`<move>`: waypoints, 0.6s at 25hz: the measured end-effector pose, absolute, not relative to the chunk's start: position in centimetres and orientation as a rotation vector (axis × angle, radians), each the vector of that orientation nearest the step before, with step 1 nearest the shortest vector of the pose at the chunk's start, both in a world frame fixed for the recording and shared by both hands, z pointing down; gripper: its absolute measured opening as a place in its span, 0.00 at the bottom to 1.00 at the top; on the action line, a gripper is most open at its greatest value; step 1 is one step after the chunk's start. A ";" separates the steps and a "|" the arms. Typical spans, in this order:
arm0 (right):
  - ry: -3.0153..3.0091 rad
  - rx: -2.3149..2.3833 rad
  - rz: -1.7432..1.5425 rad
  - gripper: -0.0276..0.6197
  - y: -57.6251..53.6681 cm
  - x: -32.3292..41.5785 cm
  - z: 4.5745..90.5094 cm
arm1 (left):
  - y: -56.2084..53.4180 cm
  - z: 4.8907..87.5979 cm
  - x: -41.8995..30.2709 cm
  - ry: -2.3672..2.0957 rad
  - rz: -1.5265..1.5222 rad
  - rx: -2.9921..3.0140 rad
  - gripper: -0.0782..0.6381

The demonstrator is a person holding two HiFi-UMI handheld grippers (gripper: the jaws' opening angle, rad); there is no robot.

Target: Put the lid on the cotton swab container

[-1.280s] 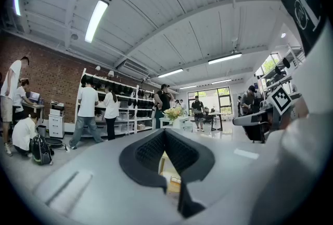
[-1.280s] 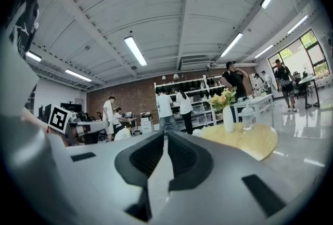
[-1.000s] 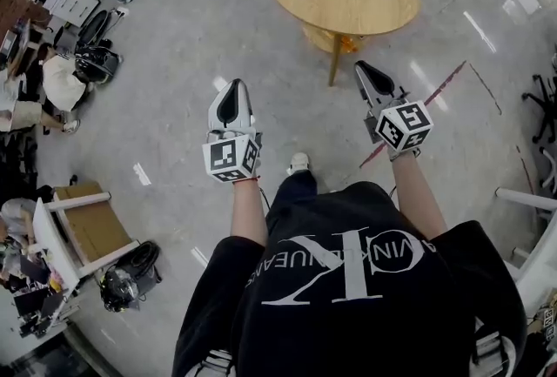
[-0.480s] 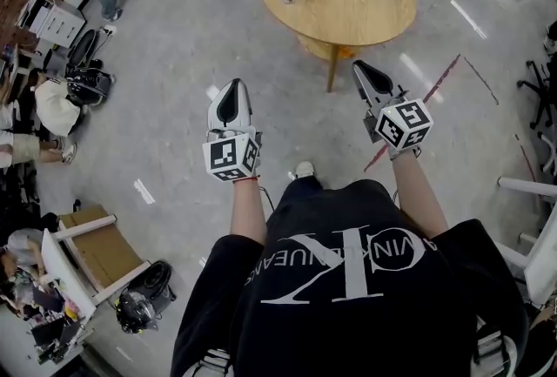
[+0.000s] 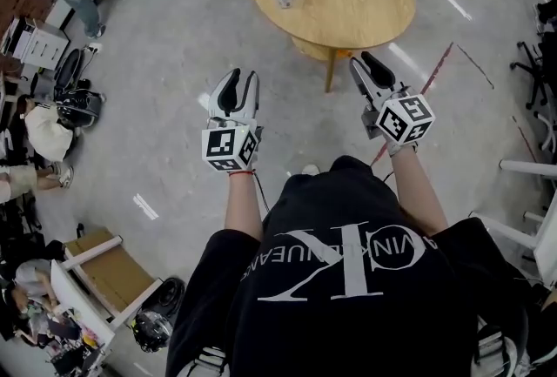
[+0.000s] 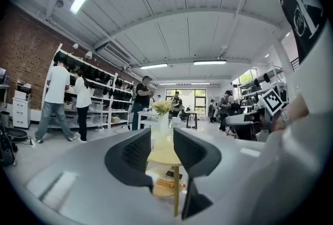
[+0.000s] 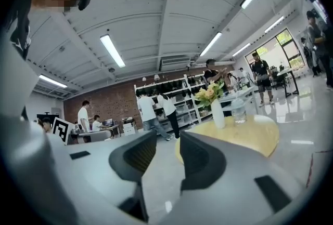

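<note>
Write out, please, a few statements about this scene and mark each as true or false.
1. A round wooden table stands ahead of the person, beyond both tongs. True.
2. The left tongs grip a lid. False: they are empty, their jaws opening with nothing between them.
3. A vase of flowers stands on the table. True.
4. The right tongs rest on the tabletop. False: they are held in the air short of the table, jaws opening, nothing between them.
</note>
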State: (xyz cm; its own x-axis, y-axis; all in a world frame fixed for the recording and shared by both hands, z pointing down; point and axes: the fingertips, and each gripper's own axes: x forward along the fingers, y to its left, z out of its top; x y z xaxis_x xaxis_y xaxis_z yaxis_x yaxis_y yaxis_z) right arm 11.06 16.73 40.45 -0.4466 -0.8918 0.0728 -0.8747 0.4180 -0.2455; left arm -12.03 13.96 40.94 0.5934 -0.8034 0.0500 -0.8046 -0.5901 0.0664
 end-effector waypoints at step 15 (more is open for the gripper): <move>2.623 -1.583 -0.470 0.28 8.9 10.0 43.4 | 8.0 44.5 -14.0 -1.424 0.054 2.639 0.28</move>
